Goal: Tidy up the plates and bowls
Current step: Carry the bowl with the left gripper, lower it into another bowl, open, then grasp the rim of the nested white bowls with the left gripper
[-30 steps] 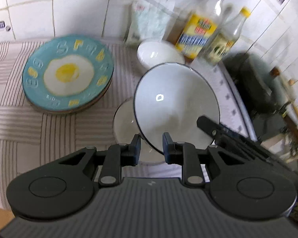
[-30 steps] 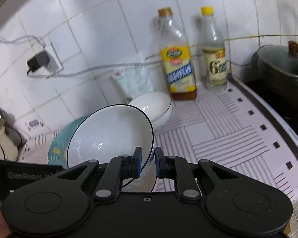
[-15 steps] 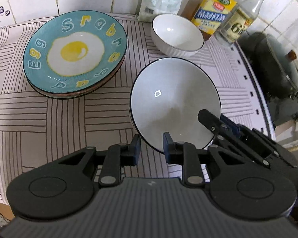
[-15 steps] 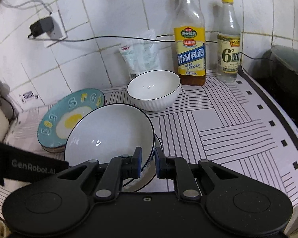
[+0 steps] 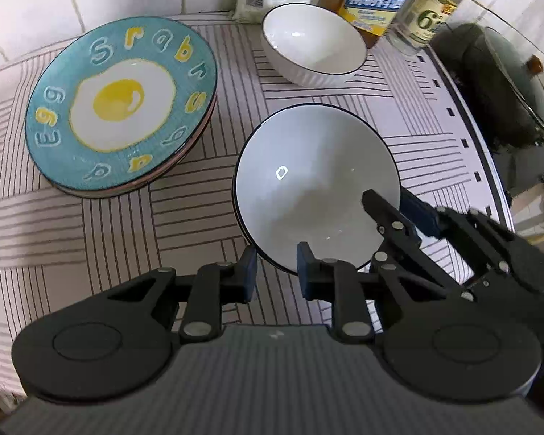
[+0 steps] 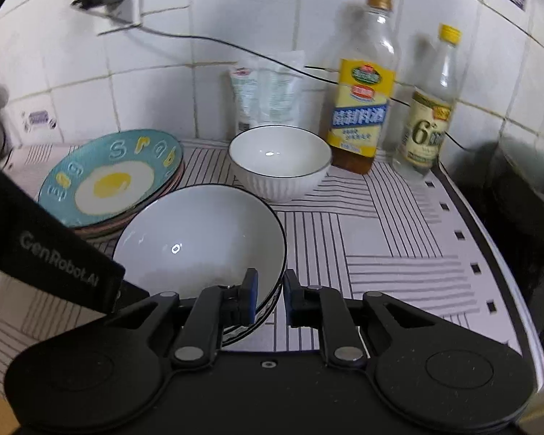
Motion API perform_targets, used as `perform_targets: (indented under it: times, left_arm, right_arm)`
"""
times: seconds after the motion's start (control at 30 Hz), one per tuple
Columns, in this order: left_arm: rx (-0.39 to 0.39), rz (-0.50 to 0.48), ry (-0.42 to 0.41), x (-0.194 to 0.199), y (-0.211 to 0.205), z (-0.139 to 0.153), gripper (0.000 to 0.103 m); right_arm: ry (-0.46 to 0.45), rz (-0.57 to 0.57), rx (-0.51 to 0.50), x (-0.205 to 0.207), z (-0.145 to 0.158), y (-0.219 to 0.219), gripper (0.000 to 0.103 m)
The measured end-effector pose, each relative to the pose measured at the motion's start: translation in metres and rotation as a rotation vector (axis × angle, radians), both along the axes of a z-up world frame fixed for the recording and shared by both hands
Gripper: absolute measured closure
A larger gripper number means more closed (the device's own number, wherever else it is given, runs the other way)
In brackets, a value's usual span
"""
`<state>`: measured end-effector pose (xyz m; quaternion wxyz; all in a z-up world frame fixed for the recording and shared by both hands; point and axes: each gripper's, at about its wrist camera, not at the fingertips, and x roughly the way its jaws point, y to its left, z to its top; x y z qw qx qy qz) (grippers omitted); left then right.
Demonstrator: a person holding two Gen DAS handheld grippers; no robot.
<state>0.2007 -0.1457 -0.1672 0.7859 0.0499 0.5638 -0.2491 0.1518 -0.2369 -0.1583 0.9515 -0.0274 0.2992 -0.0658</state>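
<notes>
A: What sits on the counter, biggest thing first?

B: A dark pot at the right edge. Then a stack of plates toward the back left corner, the top one teal with a fried egg painted on it.

A: And the bowls?

B: A wide bowl near the front edge, nested on another bowl beneath it. A smaller ribbed bowl stands apart near the back edge, just in front of two bottles and a pouch.

A: The tongs?

B: The left gripper is clamped narrow on the wide bowl's near rim. The right gripper straddles the rim on the other side; its jaws have just been opening, with the rim between them and a gap at one pad.
</notes>
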Motion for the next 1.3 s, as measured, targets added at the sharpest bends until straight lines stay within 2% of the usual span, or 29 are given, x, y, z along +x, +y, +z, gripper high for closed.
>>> perform_targets:
  times: [0.03, 0.1, 0.17, 0.2, 0.33, 0.47, 0.67, 0.73, 0.8, 0.9, 0.97, 1.03, 1.07, 1.13, 1.3]
  left_arm:
    - [-0.003, -0.015, -0.004, 0.0, 0.003, 0.001, 0.08]
    - [-0.002, -0.031, -0.019, 0.0, 0.009, 0.005, 0.077]
    - [-0.011, -0.053, -0.043, 0.0, 0.013, 0.012, 0.069]
    - [-0.015, -0.071, -0.064, -0.001, 0.014, 0.017, 0.063]
    - [-0.042, -0.102, -0.15, 0.004, 0.012, 0.036, 0.06]
    - [-0.072, -0.065, -0.198, 0.025, 0.007, 0.041, 0.058]
    - [-0.161, 0.05, -0.199, 0.07, -0.004, 0.033, 0.049]
    - [-0.163, 0.054, -0.212, 0.083, -0.01, 0.027, 0.048]
    - [-0.173, 0.053, -0.225, 0.095, -0.016, 0.021, 0.048]
    - [-0.19, 0.056, -0.225, 0.111, -0.028, 0.01, 0.048]
    - [-0.204, 0.042, -0.229, 0.121, -0.036, 0.002, 0.048]
    - [-0.172, 0.032, -0.222, 0.129, -0.046, -0.005, 0.048]
    - [-0.138, 0.031, -0.21, 0.132, -0.051, -0.008, 0.048]
    - [-0.087, 0.051, -0.189, 0.137, -0.06, -0.015, 0.049]
    - [-0.114, 0.068, -0.155, 0.143, -0.071, -0.026, 0.05]
  right_arm:
    - [-0.005, 0.02, -0.021, -0.002, 0.002, 0.0, 0.081]
    - [-0.035, 0.06, -0.018, -0.009, 0.009, -0.007, 0.072]
    - [-0.066, 0.077, 0.052, -0.015, 0.019, -0.022, 0.054]
    - [-0.085, 0.084, 0.085, -0.018, 0.024, -0.028, 0.051]
    - [-0.138, 0.079, 0.199, -0.017, 0.037, -0.062, 0.044]
    - [-0.153, 0.06, 0.251, 0.001, 0.043, -0.092, 0.043]
    - [-0.113, 0.094, 0.442, 0.043, 0.039, -0.12, 0.042]
    - [-0.098, 0.073, 0.526, 0.063, 0.033, -0.129, 0.042]
    - [-0.079, 0.027, 0.576, 0.08, 0.025, -0.136, 0.036]
    - [-0.039, 0.017, 0.636, 0.105, 0.013, -0.143, 0.036]
    - [-0.025, 0.01, 0.722, 0.117, 0.004, -0.151, 0.036]
    - [-0.01, -0.002, 0.802, 0.128, -0.003, -0.159, 0.036]
    - [-0.009, -0.012, 0.817, 0.132, -0.005, -0.162, 0.036]
    - [-0.007, -0.056, 0.771, 0.137, -0.005, -0.161, 0.036]
    - [-0.009, -0.078, 0.726, 0.143, -0.009, -0.158, 0.039]
